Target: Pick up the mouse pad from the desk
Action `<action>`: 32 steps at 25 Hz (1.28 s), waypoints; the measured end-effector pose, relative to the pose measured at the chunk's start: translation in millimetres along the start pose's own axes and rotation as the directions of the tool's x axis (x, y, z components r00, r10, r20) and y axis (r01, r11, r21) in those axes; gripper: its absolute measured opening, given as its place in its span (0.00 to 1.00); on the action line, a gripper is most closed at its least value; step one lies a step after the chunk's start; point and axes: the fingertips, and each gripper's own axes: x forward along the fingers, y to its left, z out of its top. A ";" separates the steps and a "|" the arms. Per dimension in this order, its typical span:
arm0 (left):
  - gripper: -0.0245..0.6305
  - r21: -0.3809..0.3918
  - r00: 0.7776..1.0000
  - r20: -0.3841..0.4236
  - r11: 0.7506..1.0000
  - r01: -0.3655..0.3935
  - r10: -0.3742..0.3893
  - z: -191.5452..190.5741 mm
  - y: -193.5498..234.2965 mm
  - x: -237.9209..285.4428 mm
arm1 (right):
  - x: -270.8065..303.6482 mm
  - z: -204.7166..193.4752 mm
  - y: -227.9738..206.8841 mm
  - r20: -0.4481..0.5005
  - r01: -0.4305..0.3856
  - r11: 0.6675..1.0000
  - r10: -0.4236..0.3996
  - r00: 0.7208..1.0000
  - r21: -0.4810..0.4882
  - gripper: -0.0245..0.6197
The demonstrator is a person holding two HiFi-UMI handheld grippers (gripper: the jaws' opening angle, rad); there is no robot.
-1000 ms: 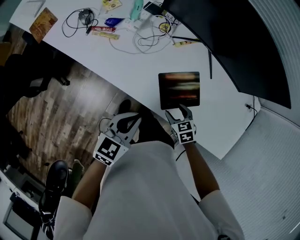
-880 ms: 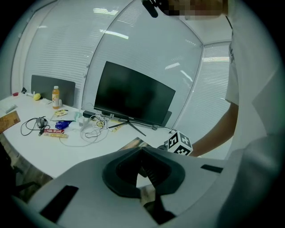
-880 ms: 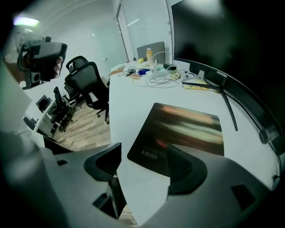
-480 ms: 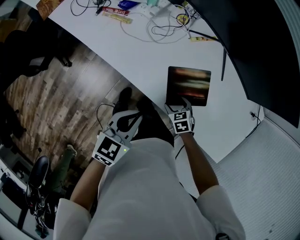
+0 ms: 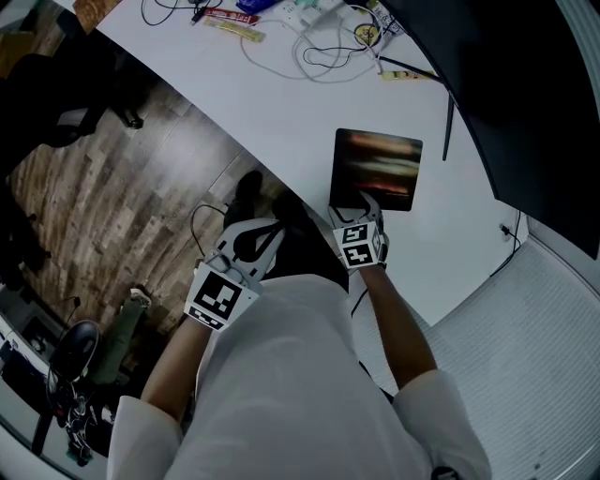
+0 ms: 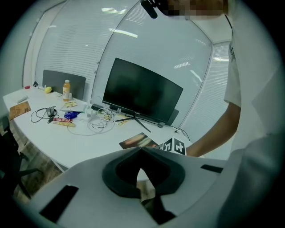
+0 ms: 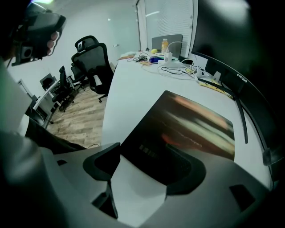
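Observation:
The mouse pad [image 5: 378, 169], dark with a blurred reddish print, lies flat on the white desk [image 5: 281, 112] in front of the monitor; it also shows in the right gripper view [image 7: 187, 129] and the left gripper view [image 6: 138, 141]. My right gripper [image 5: 356, 202] stands open at the pad's near edge, pointing steeply down. Its jaws have just been opening, and the pad's near corner lies between them [image 7: 149, 164] with no pad pressing on it. My left gripper [image 5: 272, 232] hangs off the desk's edge, over the floor, with its jaws shut on nothing [image 6: 141, 148].
A large dark monitor [image 5: 487, 84] stands behind the pad, one foot of its stand [image 5: 447, 127] beside the pad. Looped cables [image 5: 319, 56] and small packets [image 5: 230, 23] lie at the desk's far end. Office chairs [image 7: 91, 53] stand on the wooden floor [image 5: 103, 187].
My right gripper has come down onto the near edge of the mouse pad and its jaws stand wider. The left gripper has barely moved.

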 end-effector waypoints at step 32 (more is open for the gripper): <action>0.07 0.123 0.999 0.006 0.992 0.043 -0.044 50.0 -28.4 40.1 | -98.5 51.7 -97.8 0.269 -0.035 0.962 -0.040 0.962 0.271 0.11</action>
